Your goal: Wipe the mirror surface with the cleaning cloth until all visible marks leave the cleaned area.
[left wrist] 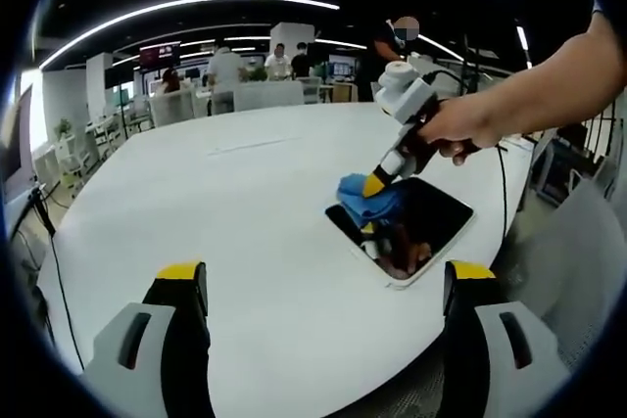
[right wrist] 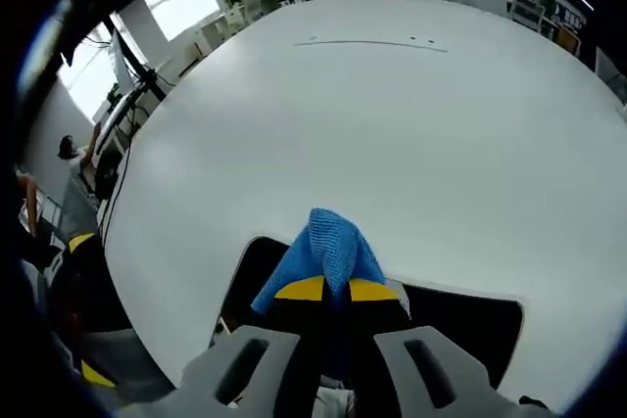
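The right tool [right wrist: 336,290] is clenched on the blue cleaning cloth [right wrist: 323,247], pressing it onto the dark mirror [right wrist: 470,325] near its 10 o'clock corner. The left tool [left wrist: 323,286] hangs released, apart from the mirror. The mirror lies beside the white tabletop's [left wrist: 225,203] near edge; bare tabletop spreads toward 12 o'clock.

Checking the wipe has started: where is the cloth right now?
The blue cloth is clamped in the right hand-held gripper and pressed on the mirror, at its end farther from the left hand-held gripper, near the table's edge.
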